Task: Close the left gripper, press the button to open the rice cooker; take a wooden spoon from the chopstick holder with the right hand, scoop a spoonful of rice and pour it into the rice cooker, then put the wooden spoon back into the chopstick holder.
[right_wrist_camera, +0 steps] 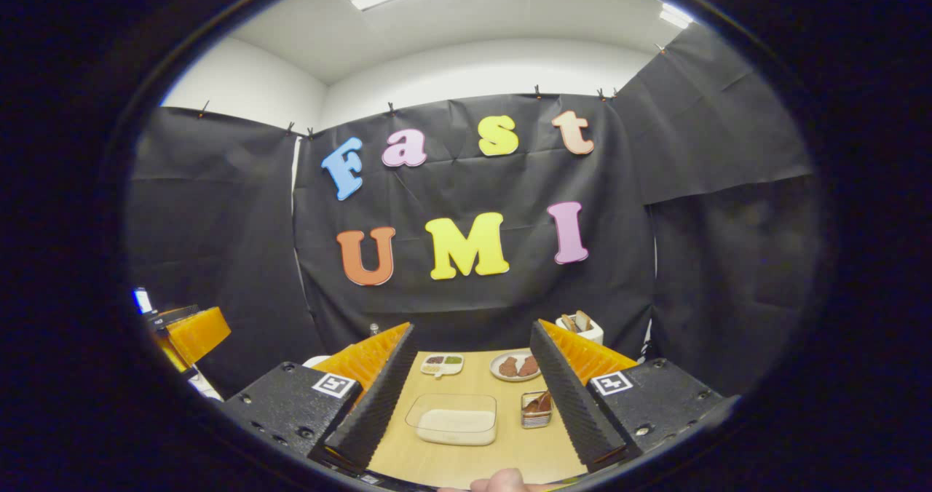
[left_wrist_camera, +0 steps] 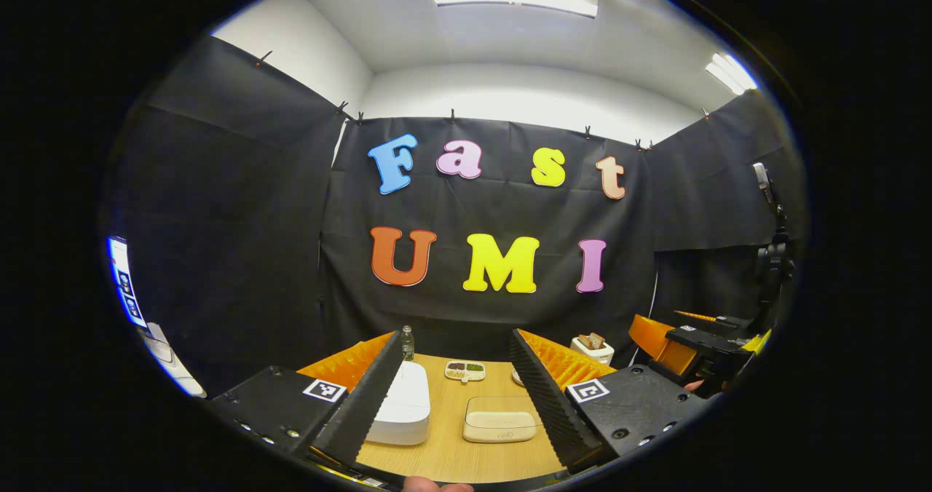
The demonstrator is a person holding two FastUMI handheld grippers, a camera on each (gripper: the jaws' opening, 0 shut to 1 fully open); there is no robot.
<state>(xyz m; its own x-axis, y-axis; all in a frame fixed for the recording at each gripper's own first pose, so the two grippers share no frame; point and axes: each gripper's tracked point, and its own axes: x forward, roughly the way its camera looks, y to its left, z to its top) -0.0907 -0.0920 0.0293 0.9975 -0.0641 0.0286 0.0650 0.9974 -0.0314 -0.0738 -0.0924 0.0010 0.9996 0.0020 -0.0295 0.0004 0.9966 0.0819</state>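
The white rice cooker [left_wrist_camera: 399, 405] sits on the wooden table, lid down, just behind my left finger in the left gripper view. My left gripper [left_wrist_camera: 455, 334] hovers above the table's near edge, open and holding nothing. A shallow clear box of rice [right_wrist_camera: 453, 419] lies between the fingers of my right gripper [right_wrist_camera: 472, 326], which is also open and empty. The same rice box [left_wrist_camera: 501, 419] shows to the right of the cooker. The white chopstick holder [right_wrist_camera: 580, 327] with wooden handles sticking out stands at the far right corner; the chopstick holder [left_wrist_camera: 591, 348] also appears past my left gripper's right finger.
A small sectioned dish [right_wrist_camera: 442, 363] and a plate with brown food [right_wrist_camera: 514, 366] sit at the table's back. A small clear box with brown contents [right_wrist_camera: 536, 408] is right of the rice. A bottle [left_wrist_camera: 408, 343] stands behind the cooker. A phone mount [left_wrist_camera: 772, 244] stands far right.
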